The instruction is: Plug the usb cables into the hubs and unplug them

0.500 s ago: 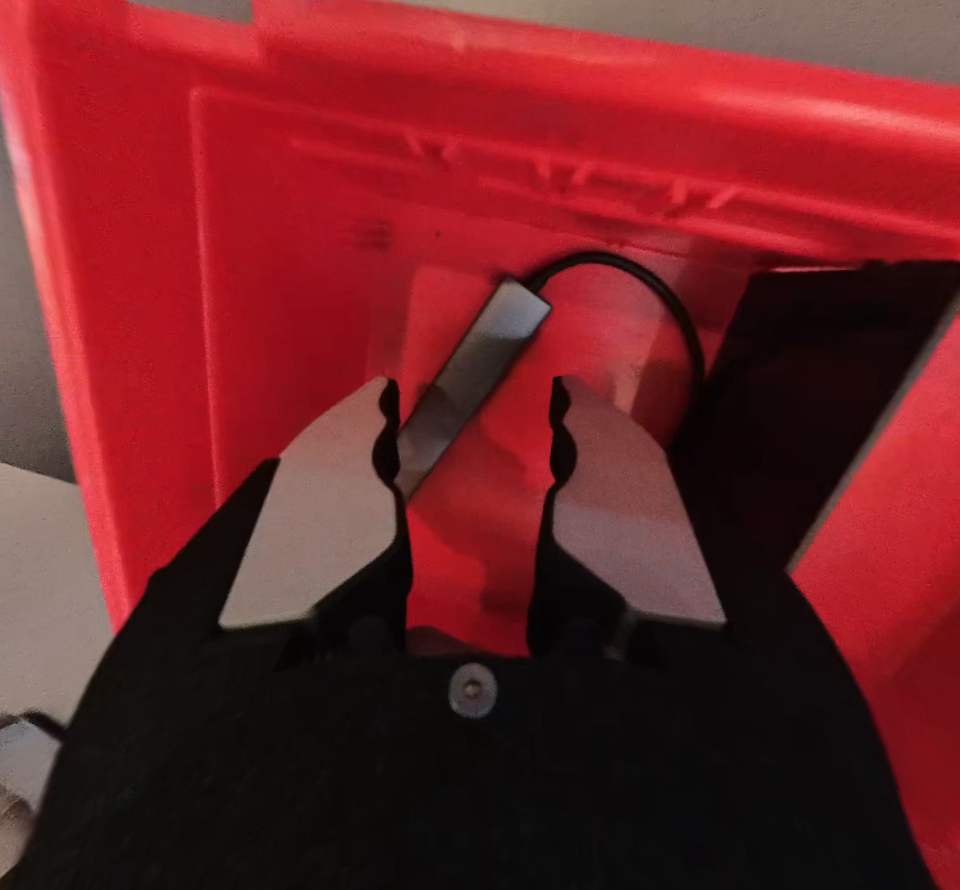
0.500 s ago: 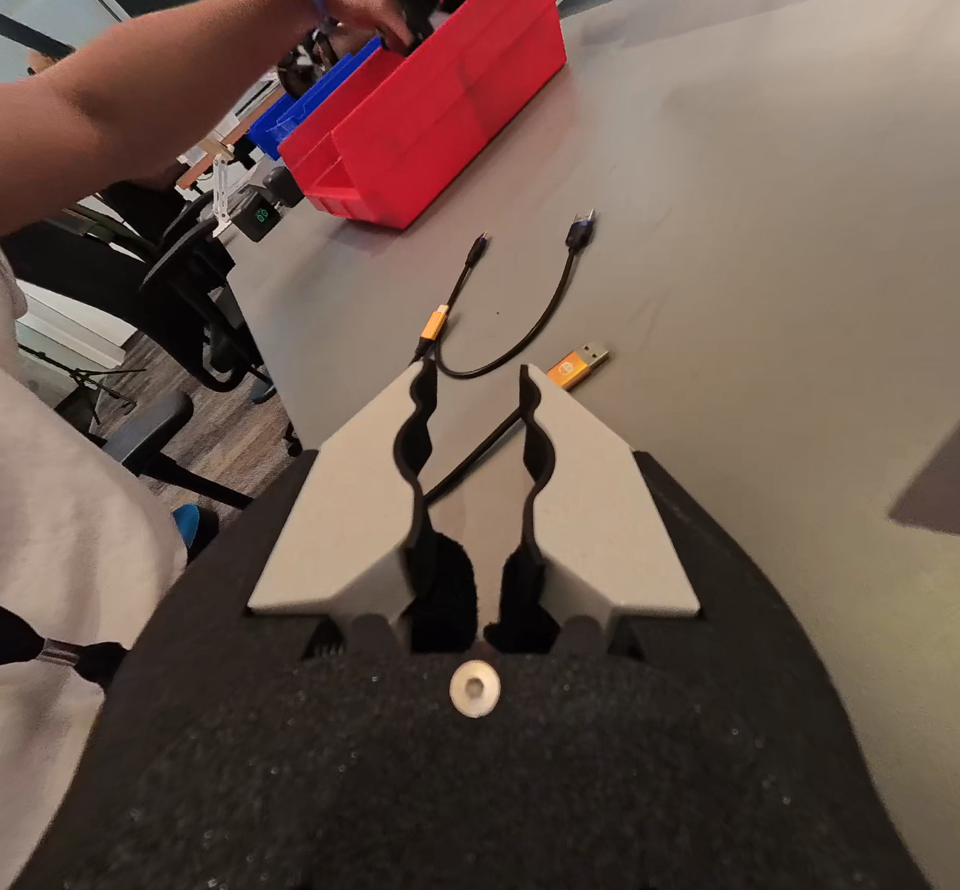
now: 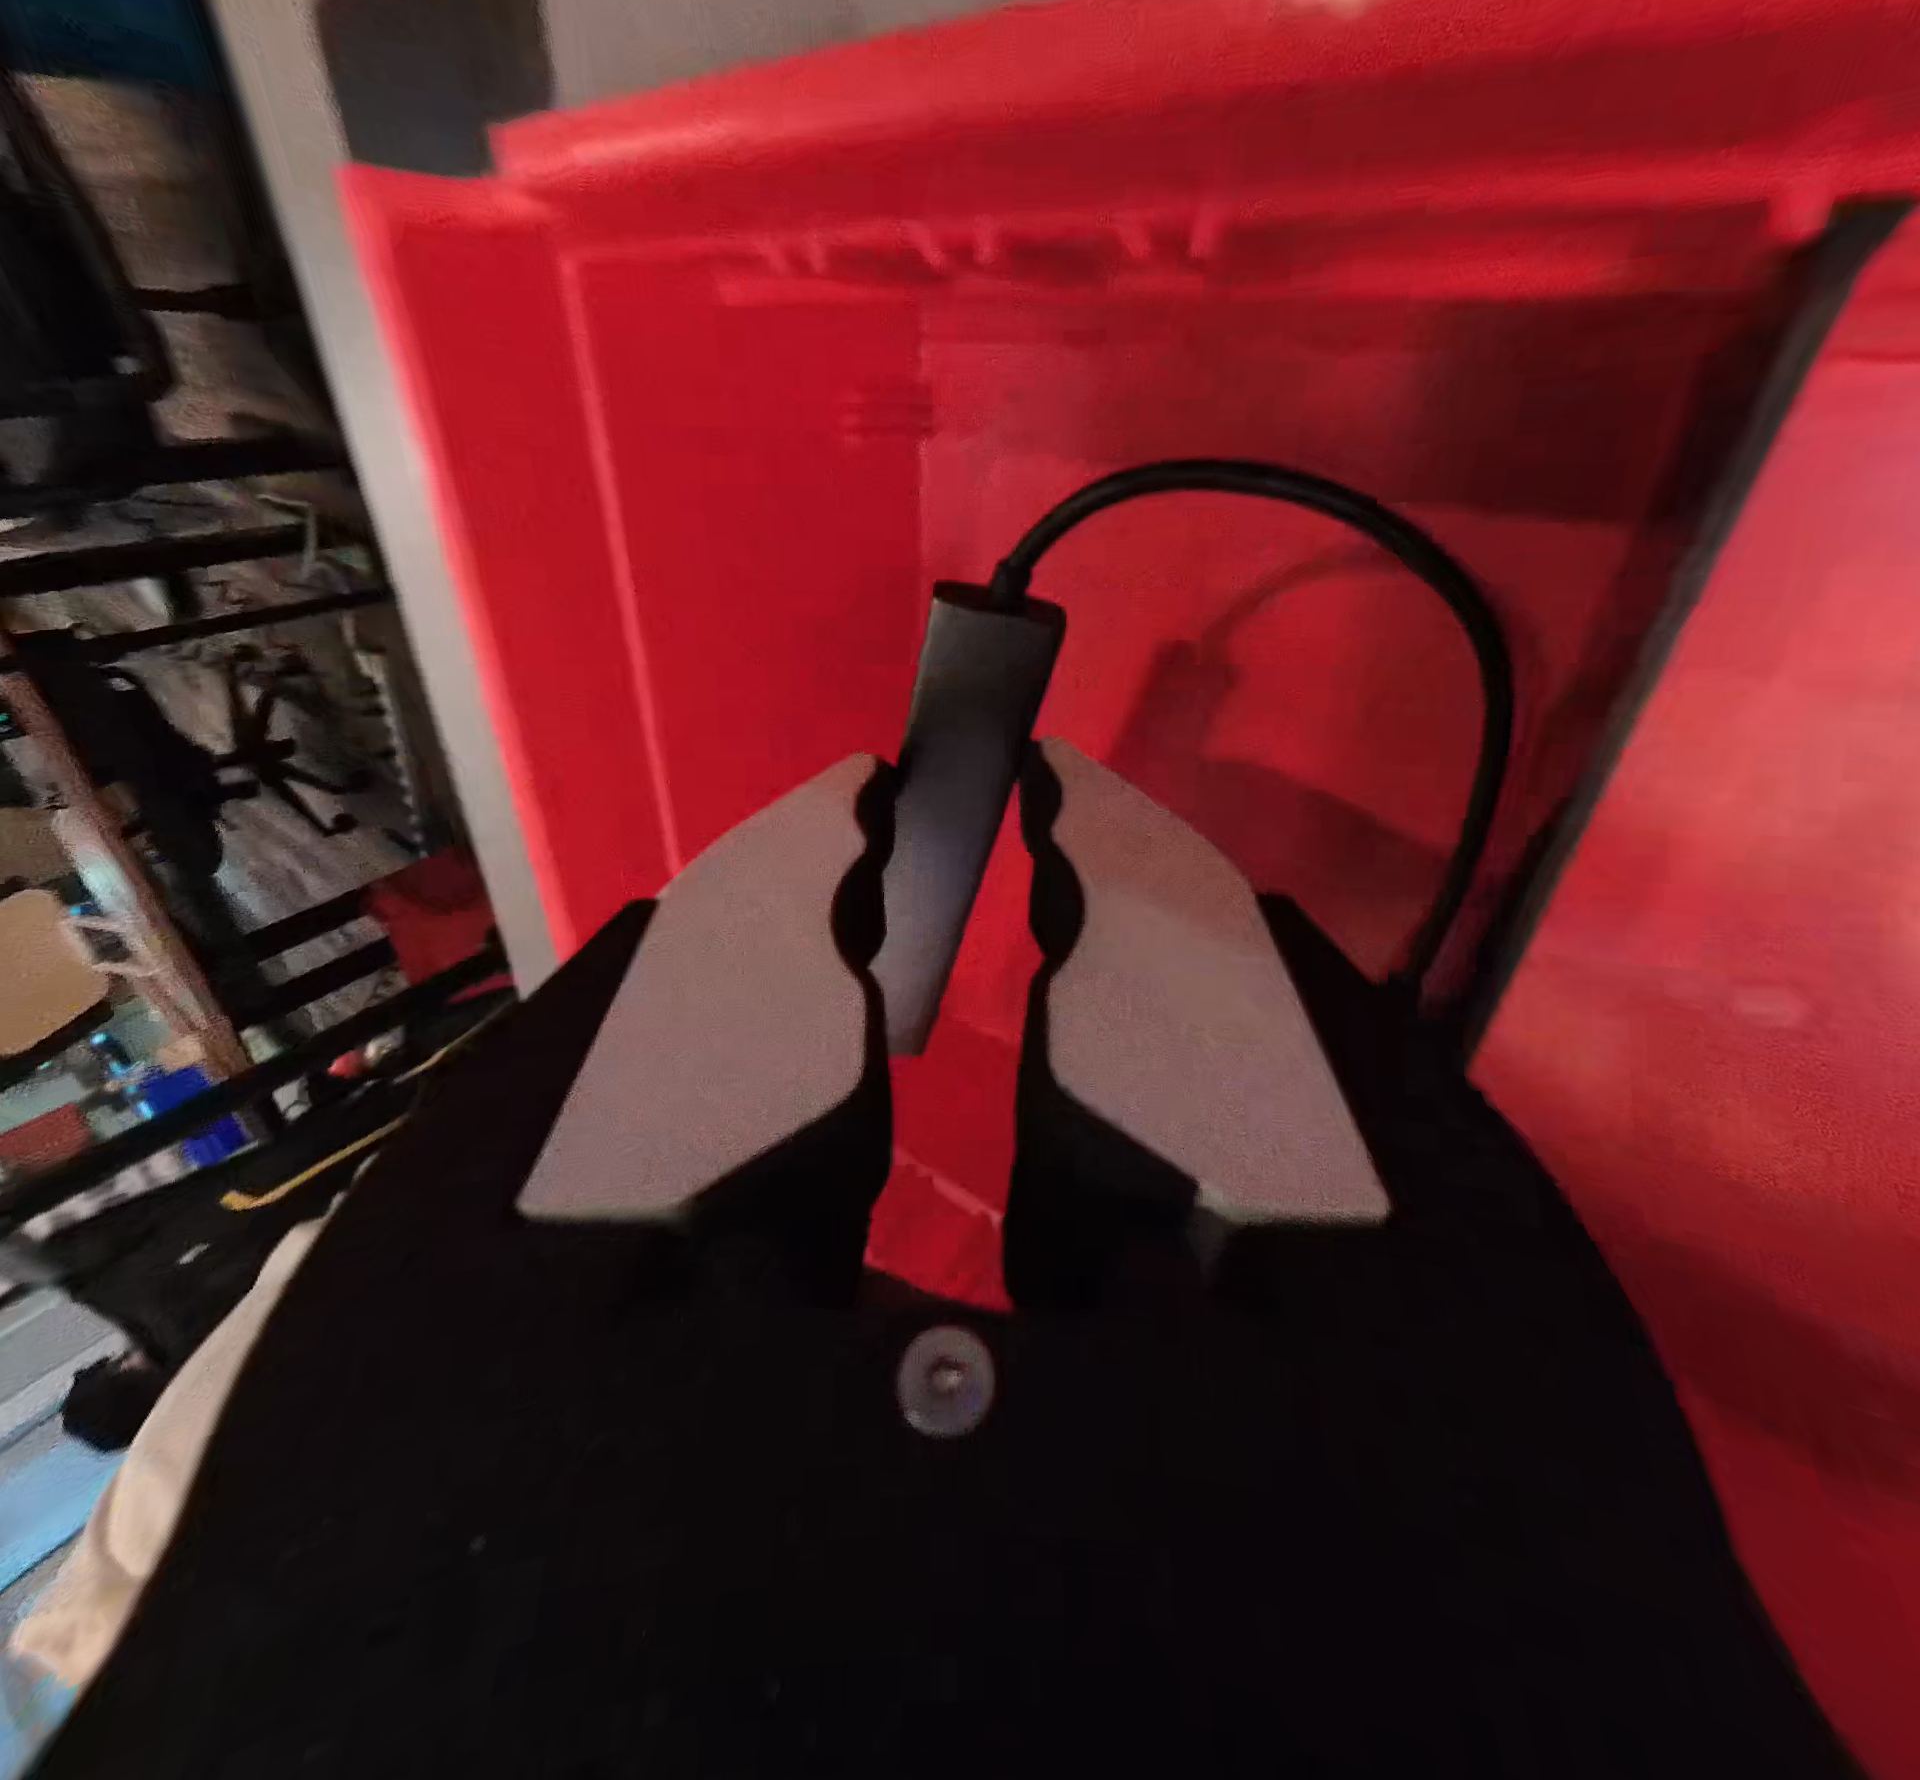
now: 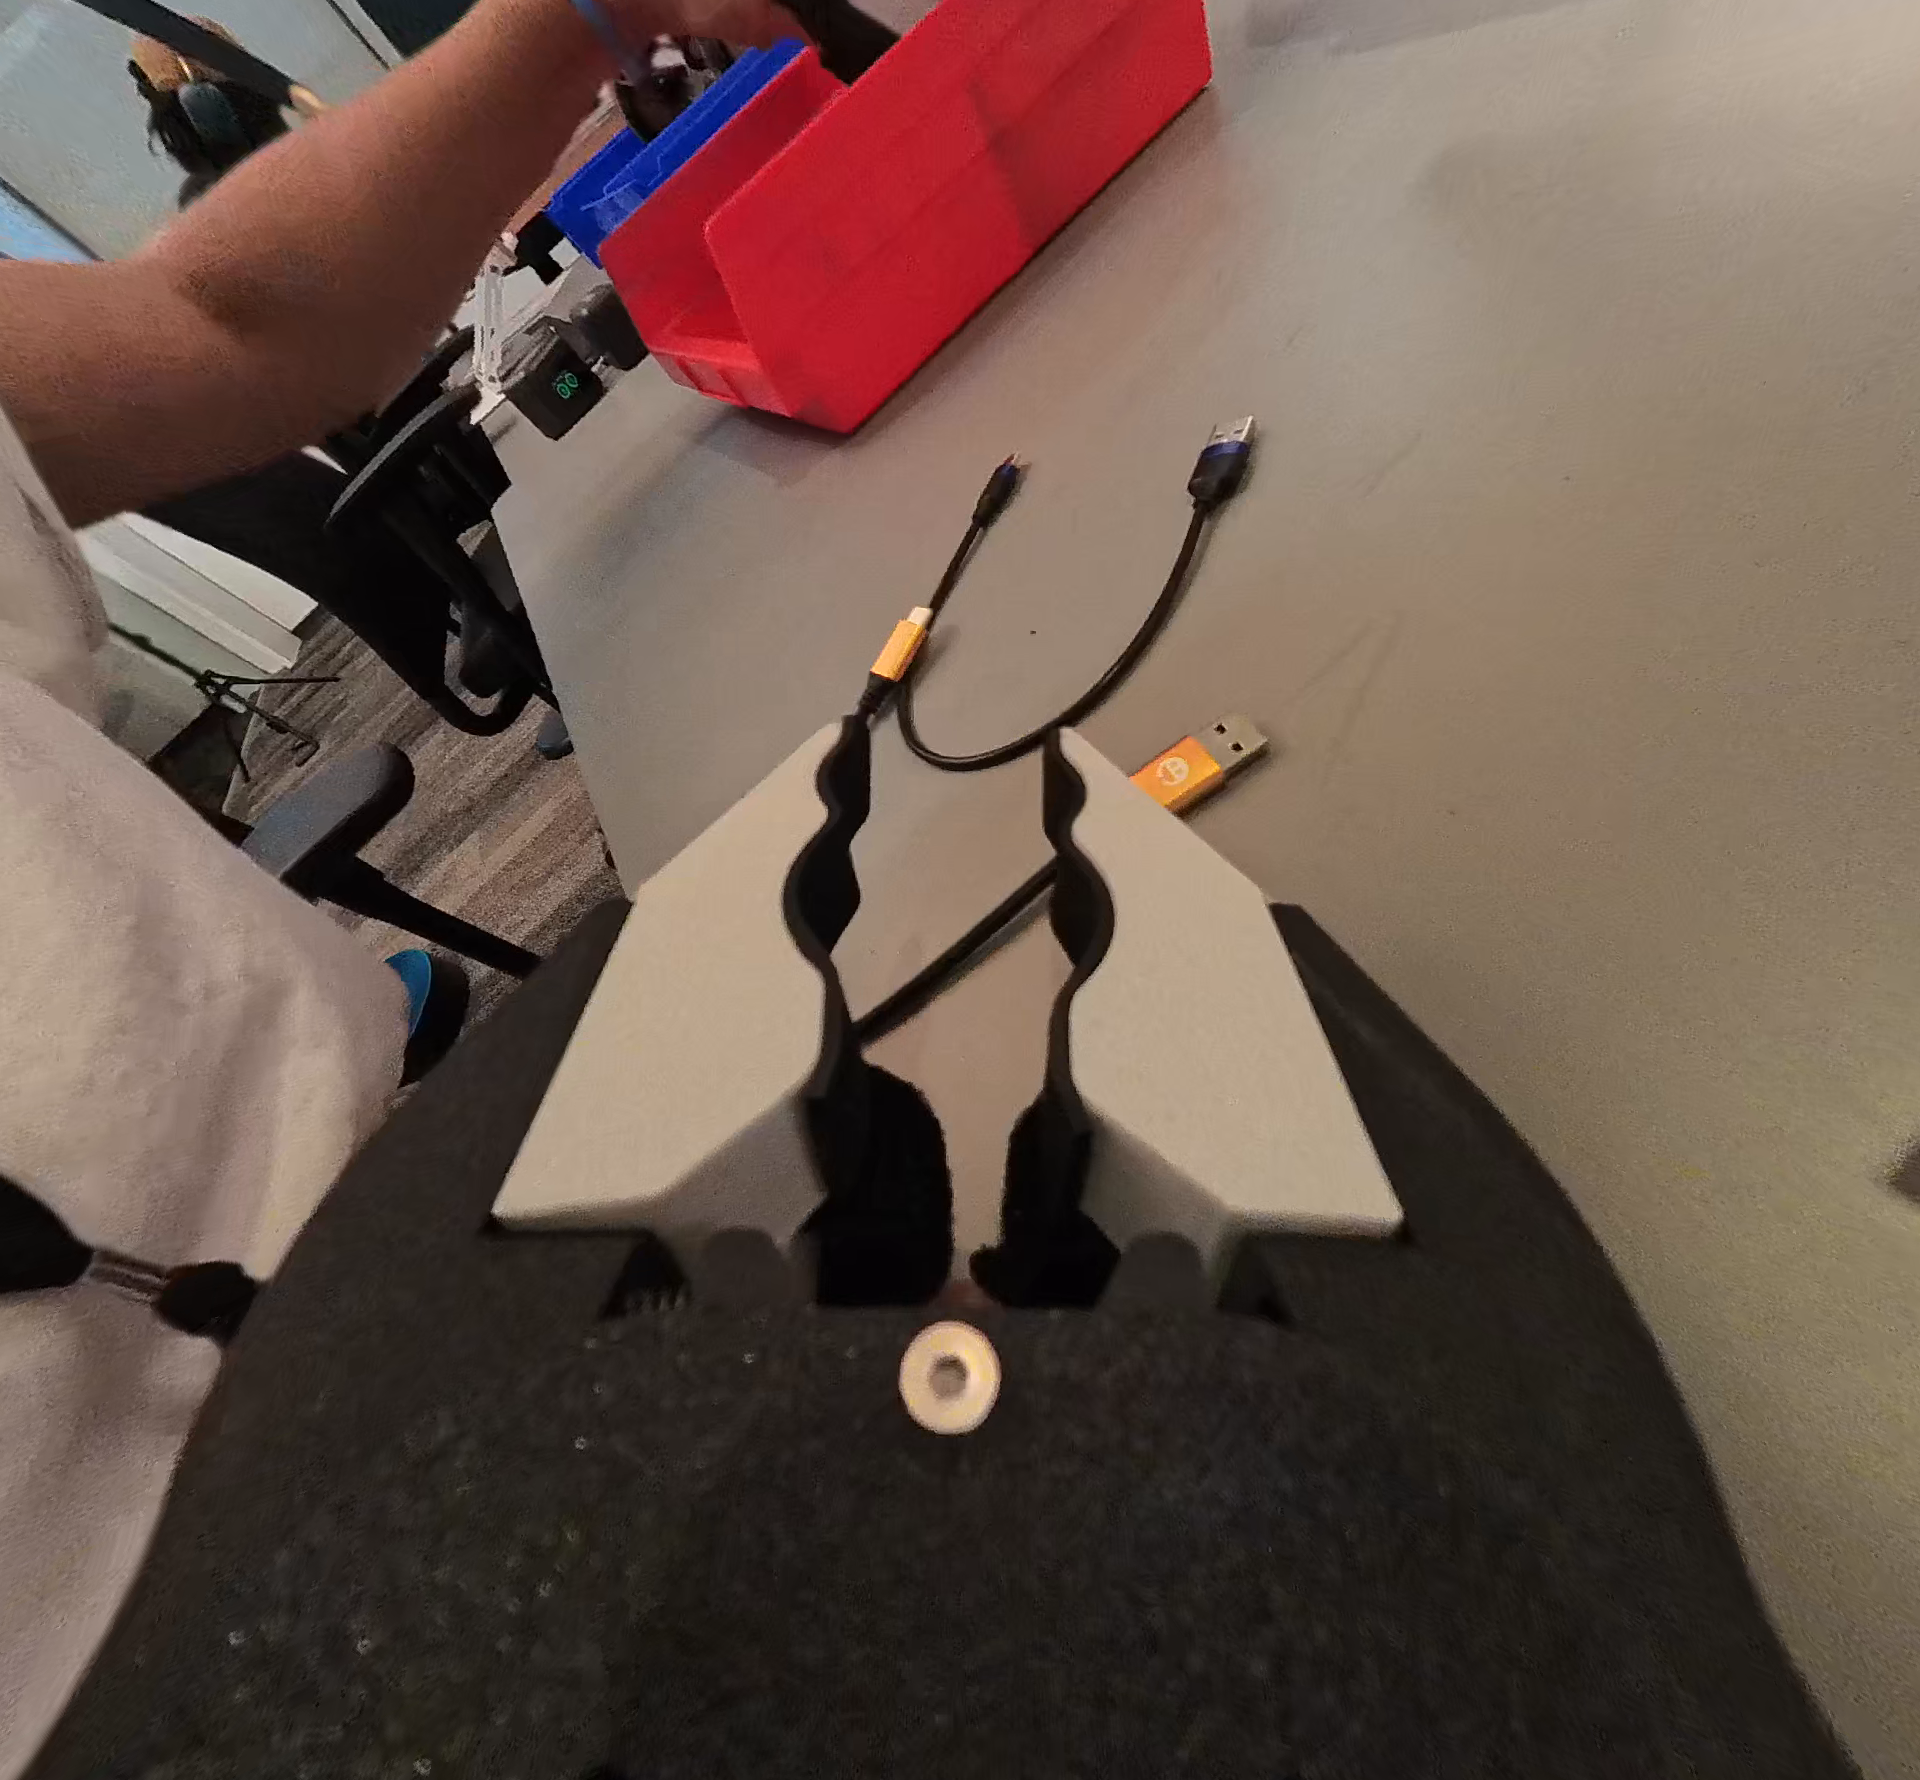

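A slim grey hub (image 3: pixel 961 826) with a looping black lead is clamped between the fingers of the left gripper (image 3: pixel 954 774), over the inside of the red bin (image 3: pixel 1299 172). The right gripper (image 4: pixel 951 743) is held with fingers parted and empty above the grey surface (image 4: pixel 1558 587), where two short usb cables (image 4: pixel 1143 629) lie just ahead of it.

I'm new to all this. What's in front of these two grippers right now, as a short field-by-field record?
left gripper: shut on the grey hub, over the red bin
hub lead: black, loops to the right into the bin
right gripper: open, empty, above the grey table
table: orange-plug cable and blue-plug cable, both loose
blue bin: behind the red bin
plugged in: nothing visible yet
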### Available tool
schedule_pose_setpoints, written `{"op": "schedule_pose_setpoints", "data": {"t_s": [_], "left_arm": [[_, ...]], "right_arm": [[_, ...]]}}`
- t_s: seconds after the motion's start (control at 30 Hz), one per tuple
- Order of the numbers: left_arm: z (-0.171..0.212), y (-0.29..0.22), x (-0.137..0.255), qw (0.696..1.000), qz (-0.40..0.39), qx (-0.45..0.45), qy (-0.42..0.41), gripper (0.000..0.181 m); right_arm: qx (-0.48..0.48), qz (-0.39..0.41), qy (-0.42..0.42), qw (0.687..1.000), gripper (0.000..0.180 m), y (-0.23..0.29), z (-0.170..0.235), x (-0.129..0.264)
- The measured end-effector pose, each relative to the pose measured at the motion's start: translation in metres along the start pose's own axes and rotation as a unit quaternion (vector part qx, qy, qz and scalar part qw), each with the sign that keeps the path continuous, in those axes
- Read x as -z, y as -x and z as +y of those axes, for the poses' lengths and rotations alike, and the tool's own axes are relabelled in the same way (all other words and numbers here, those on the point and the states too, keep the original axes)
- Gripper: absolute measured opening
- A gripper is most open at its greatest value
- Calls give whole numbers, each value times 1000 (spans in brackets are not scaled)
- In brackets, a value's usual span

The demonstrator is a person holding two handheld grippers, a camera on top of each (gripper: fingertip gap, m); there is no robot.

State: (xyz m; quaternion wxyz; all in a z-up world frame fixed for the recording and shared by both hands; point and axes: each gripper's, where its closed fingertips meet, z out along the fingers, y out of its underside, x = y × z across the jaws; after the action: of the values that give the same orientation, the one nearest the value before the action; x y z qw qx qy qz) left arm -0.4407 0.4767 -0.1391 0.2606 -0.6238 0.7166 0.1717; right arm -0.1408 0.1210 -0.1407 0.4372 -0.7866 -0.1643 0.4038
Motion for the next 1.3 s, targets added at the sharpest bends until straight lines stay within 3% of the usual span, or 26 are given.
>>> {"op": "schedule_pose_setpoints", "data": {"t_s": [0.2,0.33,0.43,0.53,0.67,0.8,0.83,0.93,1.03,1.1,1.17,1.3], "left_arm": [[-31,23,128,967,-251,-17,-36,22],[-75,8,206,920,-382,-79,-37,22],[-119,-11,243,895,-432,-99,-57,22],[-164,-34,265,873,-464,-122,-85,21],[-213,-68,271,868,-464,-143,-109,21],[-245,-92,267,861,-465,-162,-125,21],[-251,-97,265,861,-464,-160,-134,21],[-262,-111,256,875,-436,-106,-183,20],[-267,-137,246,899,-303,84,-304,20],[-279,-171,237,868,-133,231,-418,17],[-286,-195,228,826,-1,302,-476,23],[-287,-199,234,741,111,349,-563,39]], "right_arm": [[29,14,-29,999,33,6,-26,-10],[89,-7,-66,994,38,38,-93,-24],[161,-13,-126,979,41,71,-157,-40],[219,-14,-170,961,41,96,-194,-62],[218,-42,-176,959,40,116,-200,-80],[241,-8,-162,957,8,103,-181,-79],[248,-6,-157,956,8,99,-177,-75],[289,22,-154,945,8,85,-168,-62],[319,41,-143,936,8,59,-156,-49],[318,27,-146,936,8,48,-149,-39],[325,-35,-158,932,8,55,-139,-26],[291,-195,-164,922,8,84,-121,-4]]}}
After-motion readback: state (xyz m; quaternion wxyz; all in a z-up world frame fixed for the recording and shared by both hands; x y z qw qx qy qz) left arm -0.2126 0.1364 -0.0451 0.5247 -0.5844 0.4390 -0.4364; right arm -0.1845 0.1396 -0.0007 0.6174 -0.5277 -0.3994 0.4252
